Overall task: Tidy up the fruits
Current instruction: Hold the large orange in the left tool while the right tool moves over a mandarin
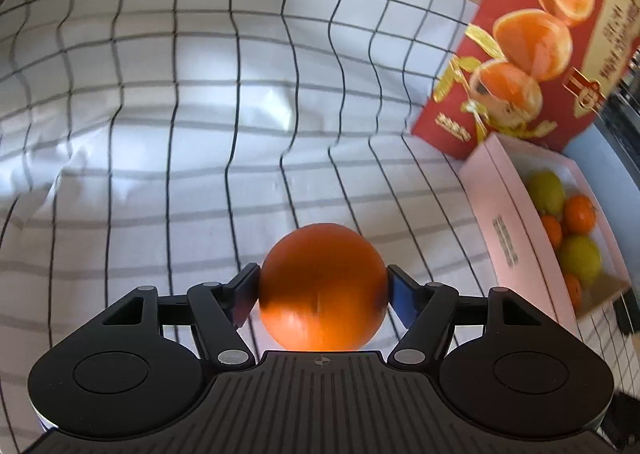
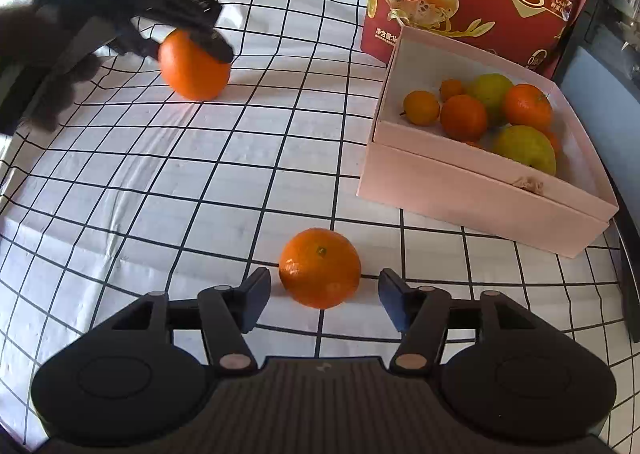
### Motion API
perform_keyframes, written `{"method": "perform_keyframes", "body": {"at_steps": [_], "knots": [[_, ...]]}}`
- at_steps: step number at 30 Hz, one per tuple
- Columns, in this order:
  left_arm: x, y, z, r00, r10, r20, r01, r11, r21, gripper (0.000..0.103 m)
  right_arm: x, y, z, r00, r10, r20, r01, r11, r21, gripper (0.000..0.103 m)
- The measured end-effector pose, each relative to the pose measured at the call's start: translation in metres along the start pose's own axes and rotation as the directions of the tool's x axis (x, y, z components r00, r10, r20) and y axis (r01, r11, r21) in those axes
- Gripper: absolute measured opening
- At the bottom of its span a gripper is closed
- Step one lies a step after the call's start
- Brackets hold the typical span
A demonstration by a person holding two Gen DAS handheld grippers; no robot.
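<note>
Left tongs (image 1: 323, 290) clamp an orange (image 1: 322, 286) above the cloth (image 1: 160, 134), likely bound for the far-right pink box (image 2: 480, 190). Right tongs (image 2: 324, 296) gape, empty, around a mandarin (image 2: 319, 267) lying near them, ready to grab.

Each of the 2 fisheye views looks forward and steeply down along its own fingers, close over the checked cloth (image 1: 200, 94). Both share the cloth, the pink box (image 2: 480, 194) of fruit and the red bag (image 1: 540, 34); the right view also catches the left gripper (image 2: 188, 34).
</note>
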State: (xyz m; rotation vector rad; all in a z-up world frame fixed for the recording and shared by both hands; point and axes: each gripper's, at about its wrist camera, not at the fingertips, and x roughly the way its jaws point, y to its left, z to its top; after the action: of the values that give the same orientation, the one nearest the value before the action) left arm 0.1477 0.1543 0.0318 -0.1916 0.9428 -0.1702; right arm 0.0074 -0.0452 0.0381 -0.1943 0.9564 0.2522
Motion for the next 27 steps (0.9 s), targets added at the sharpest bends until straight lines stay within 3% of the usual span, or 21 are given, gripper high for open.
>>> {"method": "perform_keyframes", "body": {"at_steps": [5,15,22,27], "knots": [[-0.022,0.005,-0.036,1.000,-0.001,0.006,0.001,0.999,-0.049,0.073,-0.002,-0.001,-0.005,1.000,0.004,-0.004,-0.004,1.000,0.002,0.064],[-0.069,-0.004,-0.089,0.999,0.021,0.035,-0.020,0.999,-0.031,0.073,-0.003,0.003,-0.008,1.000,0.000,0.012,0.000,1.000,-0.031,0.071],[-0.059,-0.004,-0.082,0.999,0.010,0.049,-0.007,0.999,-0.049,0.073,-0.002,0.004,-0.008,0.999,-0.019,0.038,0.021,0.999,-0.050,0.078],[-0.040,-0.005,-0.072,1.000,-0.020,0.014,0.021,0.997,-0.074,0.076,-0.004,0.006,-0.013,0.997,-0.038,0.068,0.041,0.998,-0.044,0.084]]}}
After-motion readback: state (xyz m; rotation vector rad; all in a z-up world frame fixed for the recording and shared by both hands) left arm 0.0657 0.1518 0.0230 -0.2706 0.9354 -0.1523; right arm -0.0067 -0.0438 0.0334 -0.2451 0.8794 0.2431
